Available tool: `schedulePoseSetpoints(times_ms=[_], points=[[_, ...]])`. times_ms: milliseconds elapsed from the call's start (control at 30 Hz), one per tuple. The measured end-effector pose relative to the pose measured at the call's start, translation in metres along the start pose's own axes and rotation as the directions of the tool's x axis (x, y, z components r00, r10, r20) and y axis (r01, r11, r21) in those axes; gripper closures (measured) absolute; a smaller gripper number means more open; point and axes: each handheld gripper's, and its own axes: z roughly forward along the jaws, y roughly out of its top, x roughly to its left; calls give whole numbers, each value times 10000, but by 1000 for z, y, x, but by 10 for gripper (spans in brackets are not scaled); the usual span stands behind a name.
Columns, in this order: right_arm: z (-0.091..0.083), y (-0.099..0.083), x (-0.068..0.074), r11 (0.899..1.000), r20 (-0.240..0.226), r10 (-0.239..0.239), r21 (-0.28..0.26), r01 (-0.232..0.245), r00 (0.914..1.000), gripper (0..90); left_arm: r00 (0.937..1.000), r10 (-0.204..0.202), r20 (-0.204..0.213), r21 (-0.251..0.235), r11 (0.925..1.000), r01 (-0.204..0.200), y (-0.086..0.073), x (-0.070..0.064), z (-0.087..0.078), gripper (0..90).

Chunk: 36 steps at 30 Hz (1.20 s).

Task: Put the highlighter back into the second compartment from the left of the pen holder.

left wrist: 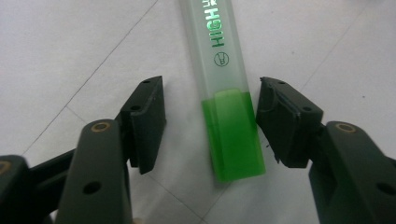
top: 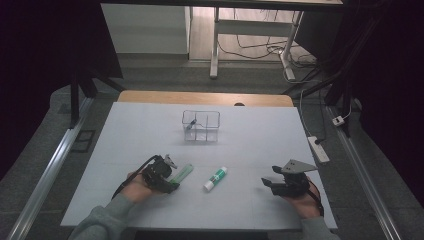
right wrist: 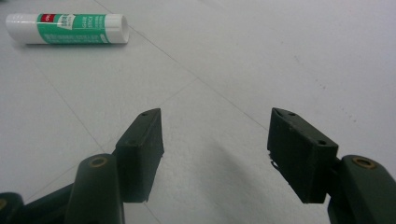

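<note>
At the near left, the left gripper [left wrist: 210, 123] has its fingers released either side of the green highlighter [left wrist: 224, 88] lying flat on the counter [top: 260, 135]; it looks light, stiff and slick, best pinched across its cap. The glue stick [top: 215, 178] lies just right, then the right gripper [top: 280, 184], spread and empty, with open room around

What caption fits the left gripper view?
Left gripper open, jaws straddling the green cap end of a highlighter lying on the white table.

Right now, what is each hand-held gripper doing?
Left hand-held gripper: open, jaws either side of the translucent green plastic highlighter, not gripping.
Right hand-held gripper: open, holding nothing.
</note>
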Motion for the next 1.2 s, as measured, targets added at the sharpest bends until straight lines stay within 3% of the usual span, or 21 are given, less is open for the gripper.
schedulePoseSetpoints(times_ms=[500,767,933,1200], points=[[0,1,0,10000,42,-48,78,48,10000,354,9990,-377,-218,201,9991,382,5,-4,-1,655],[-2,2,0,9999,149,-108,-50,108,9998,354,9988,-300,-394,192,9993,308,5,-7,-1,660],[-2,2,1,9999,174,-99,-108,100,9998,354,9995,-198,-245,103,9997,200,4,-5,-2,661],[-4,3,0,9997,173,-105,-231,109,9998,357,9997,-233,-80,-605,9979,228,1,3,-9,661]])
